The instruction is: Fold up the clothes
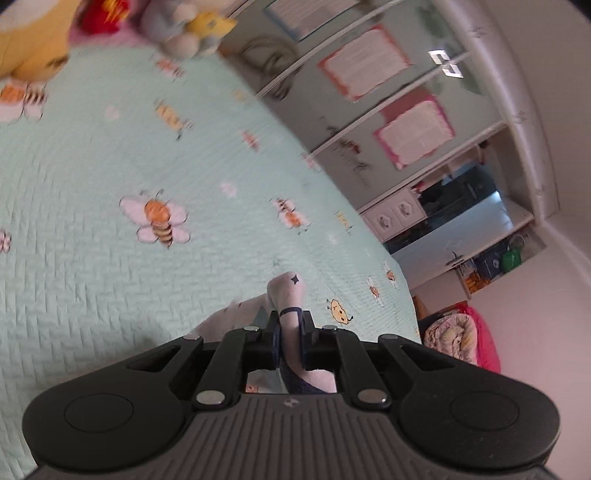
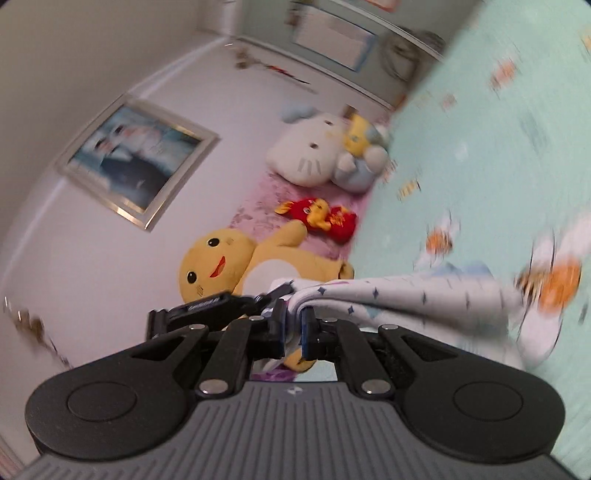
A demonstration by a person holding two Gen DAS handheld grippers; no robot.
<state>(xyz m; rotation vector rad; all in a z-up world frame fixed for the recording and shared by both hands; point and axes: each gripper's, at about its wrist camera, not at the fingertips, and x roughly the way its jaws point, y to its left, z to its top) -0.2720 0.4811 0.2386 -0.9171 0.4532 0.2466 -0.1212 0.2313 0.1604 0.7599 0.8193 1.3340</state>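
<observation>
Left wrist view: left gripper (image 1: 290, 326) fingers clenched on a bunched corner of a white garment (image 1: 286, 291) with small dark star print and a dark trim line; the cloth pokes up between the fingers and trails down behind them toward the camera. Below and behind it, a mint-green bedspread (image 1: 110, 155) with bee and flower print, frame tilted and blurred. Far end of the bed: a yellow plush (image 1: 26, 40), a red plush (image 1: 101, 14) and a pale blue-and-white plush (image 1: 177, 29), all partly cut off. To the right, wardrobe doors (image 1: 369, 85) with pink-bordered posters, open shelving with clutter further down. Right wrist view: right gripper (image 2: 293, 326) fingers clamped on a folded edge of the same white star-print garment (image 2: 406, 295), which stretches off to the right, lifted above the bedspread (image 2: 480, 129). The left gripper (image 2: 218, 304) shows just left of the right fingers, very close; its grip cannot be told from this view. Behind: yellow plush (image 2: 221, 266) with a smiling face, red plush (image 2: 317, 216), a white cat plush (image 2: 314, 151) against the blue-and-white one (image 2: 364, 162), all on a pink sheet (image 2: 266, 206). A framed picture (image 2: 136, 162) hangs on the white wall. Heavy motion blur on the right side.
</observation>
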